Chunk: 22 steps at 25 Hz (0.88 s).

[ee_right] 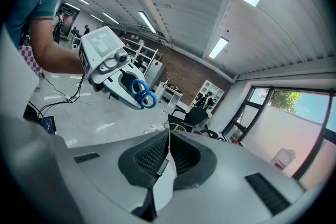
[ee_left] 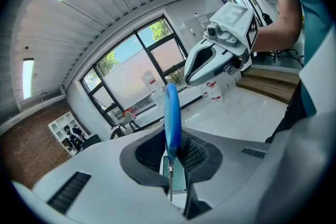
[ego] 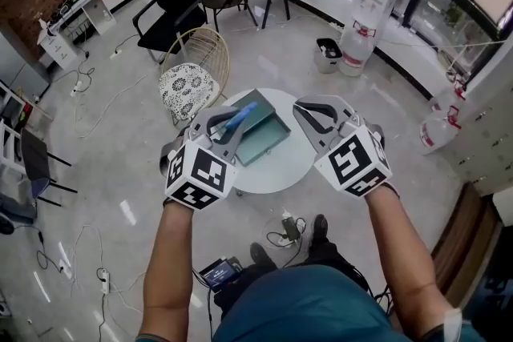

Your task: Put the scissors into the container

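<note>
Lowest in the head view, two bare forearms reach up from a teal shirt, each hand behind a marker cube. The left tool (ego: 227,126), left of centre, is clamped on the scissors (ego: 240,118). In the left gripper view the thin metal blades stand edge-on between the ribbed pads, and a bright blue loop handle rises from them up the middle of the frame. The right gripper view, at its left, shows both round blue loops sticking out past the left tool's tips. The right tool (ego: 317,112), right of centre in the head view, has its jaws together with nothing between them, the pads meeting along a thin line in its own view. The two tools are held apart, side by side. Beyond them, a round white desk (ego: 280,168) carries the container (ego: 264,136), a shallow teal-green box with a low rim. The scissors are not in it: they are up in the left tool, and in the head view they overlap the container's upper left corner. Farther off, at upper left, a wire chair (ego: 196,64) with a patterned cushion stands on the pale floor, and a water dispenser (ego: 373,8) stands at upper right by the windows.
</note>
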Available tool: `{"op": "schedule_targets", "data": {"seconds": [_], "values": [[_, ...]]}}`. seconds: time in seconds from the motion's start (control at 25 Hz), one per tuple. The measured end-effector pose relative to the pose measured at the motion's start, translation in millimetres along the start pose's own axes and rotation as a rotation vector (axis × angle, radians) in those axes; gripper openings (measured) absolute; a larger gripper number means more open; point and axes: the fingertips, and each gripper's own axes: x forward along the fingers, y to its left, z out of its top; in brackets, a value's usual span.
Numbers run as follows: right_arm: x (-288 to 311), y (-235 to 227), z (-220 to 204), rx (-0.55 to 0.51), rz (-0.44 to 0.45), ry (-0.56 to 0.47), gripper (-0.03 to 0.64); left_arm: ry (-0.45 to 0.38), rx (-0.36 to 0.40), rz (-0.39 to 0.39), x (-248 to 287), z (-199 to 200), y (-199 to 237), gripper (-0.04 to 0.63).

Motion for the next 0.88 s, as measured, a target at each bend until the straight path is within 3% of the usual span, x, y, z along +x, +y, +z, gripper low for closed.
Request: {"op": "schedule_targets", "data": {"seconds": [0.4, 0.88], "values": [[51, -63, -44, -0.034, 0.153, -0.047, 0.038, 0.102, -0.089, 0.06, 78, 9, 17, 0.06], [134, -70, -115, -0.011, 0.27, -0.038, 0.038, 0.212, -0.183, 0.047, 160, -61, 17, 0.06]]}}
